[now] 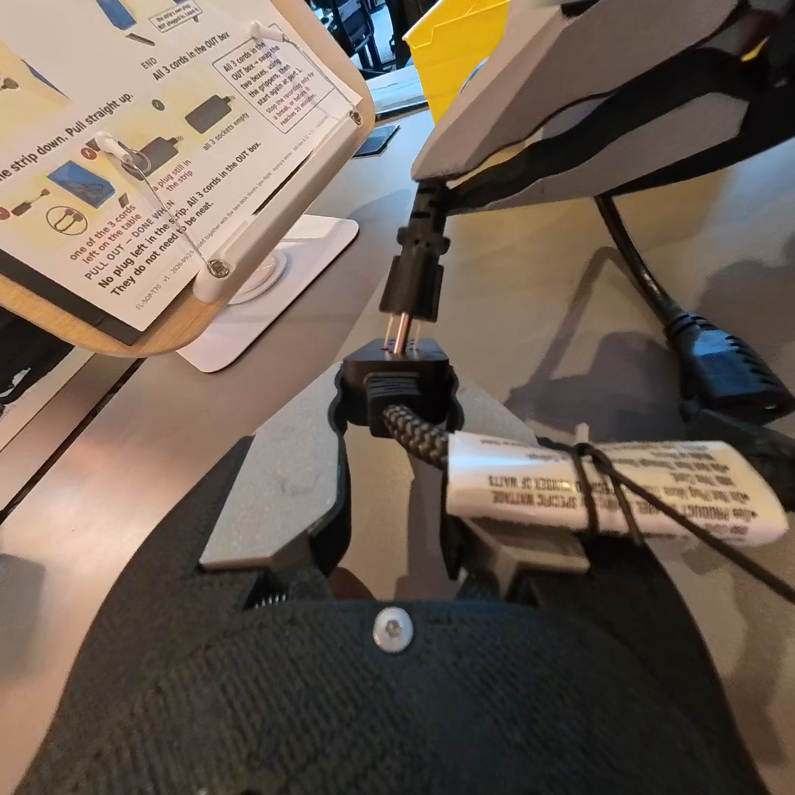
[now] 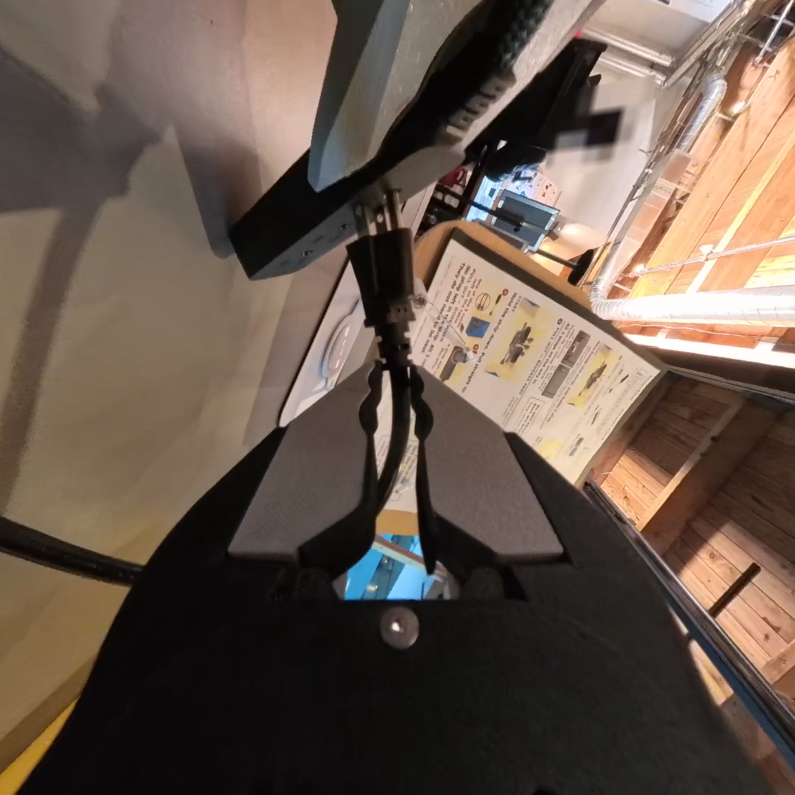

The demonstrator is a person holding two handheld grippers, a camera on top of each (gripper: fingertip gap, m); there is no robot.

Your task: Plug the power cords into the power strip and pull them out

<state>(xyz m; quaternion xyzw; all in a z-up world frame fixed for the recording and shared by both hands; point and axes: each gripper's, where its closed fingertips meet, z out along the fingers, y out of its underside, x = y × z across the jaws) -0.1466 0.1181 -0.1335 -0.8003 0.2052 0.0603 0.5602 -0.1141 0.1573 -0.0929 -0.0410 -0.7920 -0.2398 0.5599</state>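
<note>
Between the left claw [image 1: 398,387] and its camera, in the left wrist view, the power strip [image 1: 398,365] sat pinched end-on by the grey fingers [image 1: 297,434], its braided cable [image 1: 413,434] and a white tag [image 1: 602,486] trailing back over the table [image 1: 537,279]. A black plug [image 1: 413,279] stood just above it, prongs partly in the slots, hung from the right claw [image 1: 434,185]; an instruction board [image 1: 150,150] leaned on the left.

In the right wrist view, the right claw [image 2: 393,378] was pressed onto the black cord [image 2: 398,387] just behind the plug [image 2: 383,279], which met the strip [image 2: 292,241]. The cord looked limp and likely to bend or slip under a push; the stiff, ribbed plug body would probably be the surer hold, and the rigid strip needs bracing.
</note>
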